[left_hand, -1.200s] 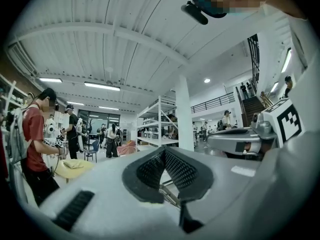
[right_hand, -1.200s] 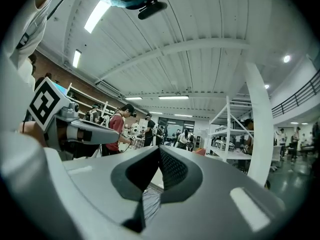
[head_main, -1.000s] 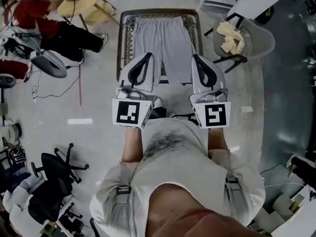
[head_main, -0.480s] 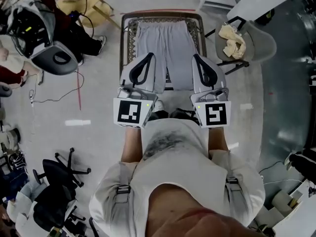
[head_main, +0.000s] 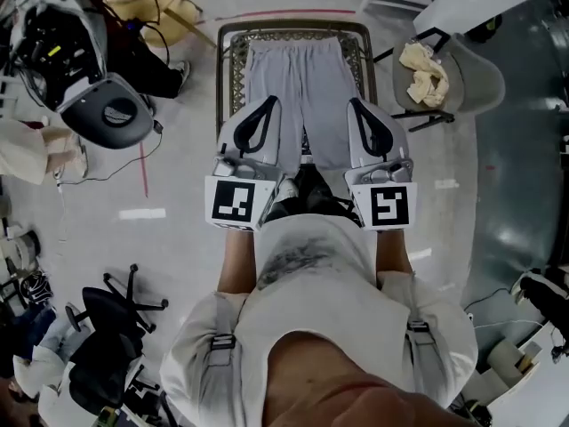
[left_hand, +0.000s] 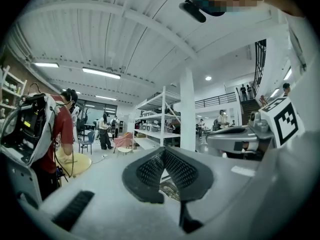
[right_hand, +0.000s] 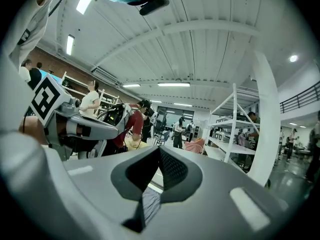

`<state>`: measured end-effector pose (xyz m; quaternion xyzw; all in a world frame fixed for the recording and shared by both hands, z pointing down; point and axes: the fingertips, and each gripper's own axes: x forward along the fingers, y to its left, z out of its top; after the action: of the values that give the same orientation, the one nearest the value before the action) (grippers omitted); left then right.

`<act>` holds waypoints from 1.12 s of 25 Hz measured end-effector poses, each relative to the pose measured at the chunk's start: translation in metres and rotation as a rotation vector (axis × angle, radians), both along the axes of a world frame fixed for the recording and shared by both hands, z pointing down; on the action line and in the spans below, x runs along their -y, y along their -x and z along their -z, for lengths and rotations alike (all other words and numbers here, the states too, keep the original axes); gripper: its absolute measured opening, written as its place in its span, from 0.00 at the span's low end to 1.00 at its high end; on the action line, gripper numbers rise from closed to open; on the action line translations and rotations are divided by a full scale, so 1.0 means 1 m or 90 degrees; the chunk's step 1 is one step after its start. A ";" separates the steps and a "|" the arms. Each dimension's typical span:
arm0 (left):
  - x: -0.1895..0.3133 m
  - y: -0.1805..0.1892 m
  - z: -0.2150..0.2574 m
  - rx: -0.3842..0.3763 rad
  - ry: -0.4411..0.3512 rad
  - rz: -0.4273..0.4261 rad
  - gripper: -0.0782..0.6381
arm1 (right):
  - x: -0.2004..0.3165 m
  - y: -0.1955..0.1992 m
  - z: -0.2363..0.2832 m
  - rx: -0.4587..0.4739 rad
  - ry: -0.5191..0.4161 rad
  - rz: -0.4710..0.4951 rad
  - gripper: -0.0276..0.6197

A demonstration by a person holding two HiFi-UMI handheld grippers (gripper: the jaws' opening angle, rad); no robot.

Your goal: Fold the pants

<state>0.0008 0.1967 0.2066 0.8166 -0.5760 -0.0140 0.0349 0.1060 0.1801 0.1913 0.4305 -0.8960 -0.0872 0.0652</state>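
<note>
Left gripper [left_hand: 163, 153] and right gripper [right_hand: 159, 150] both show jaws pressed together, empty, hovering at 7 and 5 o'clock of the pants [head_main: 300, 78]

Both tongs [head_main: 280, 118] level, closed, empty

a small table [head_main: 230, 69] with a dark frame and patterned top stands on the pale floor [head_main: 182, 238] in the upper middle of the frame. grey pants [head_main: 300, 83] lie flat on it, waistband toward the top edge.
</note>
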 end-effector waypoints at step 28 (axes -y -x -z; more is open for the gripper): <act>0.186 0.009 -0.097 0.033 0.129 0.060 0.12 | 0.198 -0.005 -0.105 -0.020 0.156 0.052 0.06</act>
<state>-0.0080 0.0103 0.3033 0.7811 -0.6127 0.0638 0.1020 0.1108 -0.0181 0.2959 0.3814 -0.9155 0.0138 0.1275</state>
